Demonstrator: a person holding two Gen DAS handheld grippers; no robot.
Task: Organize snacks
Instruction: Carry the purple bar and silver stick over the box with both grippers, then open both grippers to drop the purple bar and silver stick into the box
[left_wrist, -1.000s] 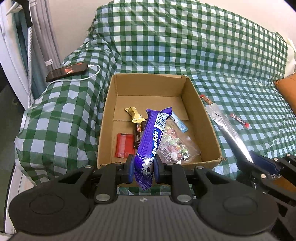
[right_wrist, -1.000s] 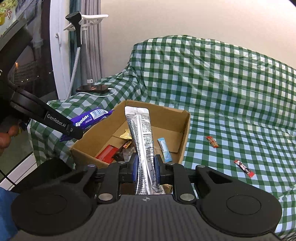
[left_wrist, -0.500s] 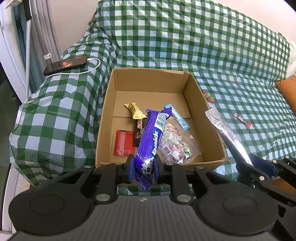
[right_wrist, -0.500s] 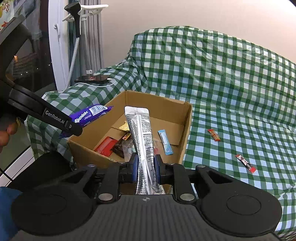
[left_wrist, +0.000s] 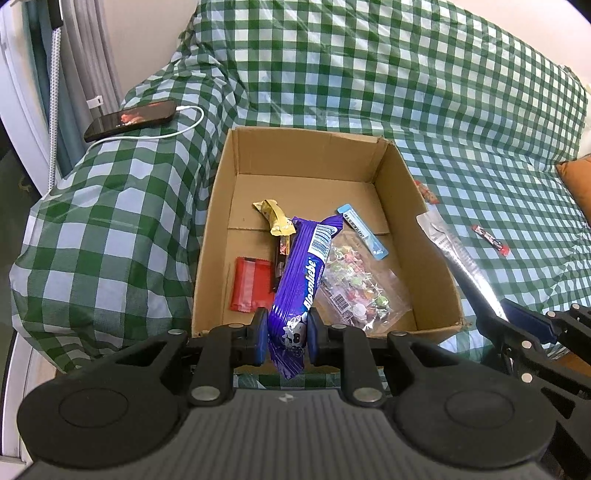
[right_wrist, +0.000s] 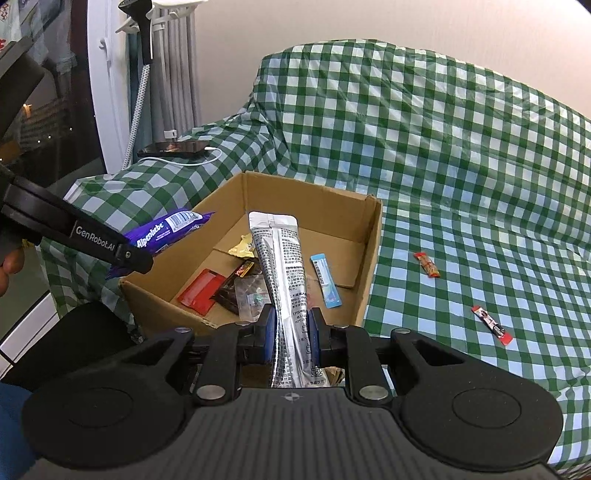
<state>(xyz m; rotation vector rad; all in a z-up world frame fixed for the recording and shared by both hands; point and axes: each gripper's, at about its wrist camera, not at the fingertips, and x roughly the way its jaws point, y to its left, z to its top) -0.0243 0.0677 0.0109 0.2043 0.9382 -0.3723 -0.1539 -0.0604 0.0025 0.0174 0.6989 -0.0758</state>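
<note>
Snacks are pinched in both grippers: the left gripper (left_wrist: 284, 341) has its jaws closed narrowly on the lower end of a purple candy roll (left_wrist: 304, 280), and the right gripper (right_wrist: 290, 332) clamps a long silver sachet (right_wrist: 284, 280) the same way, low on its length. Both packets stick up from the bottom centre of their frames over the cardboard box (left_wrist: 218, 236), which sits mid-frame on the green checked cloth (left_wrist: 110, 221). Inside already lie a red packet (left_wrist: 249, 282), a clear bag of sweets (left_wrist: 360, 291) and a blue stick (left_wrist: 364, 236). Held so near one end, either packet could swing or slip out early, I judge, and land on the box rim or the cloth. The two grippers are close and might knock together. Two small red sticks (right_wrist: 426, 264) (right_wrist: 493, 325) at right of the frame remain outside.
</note>
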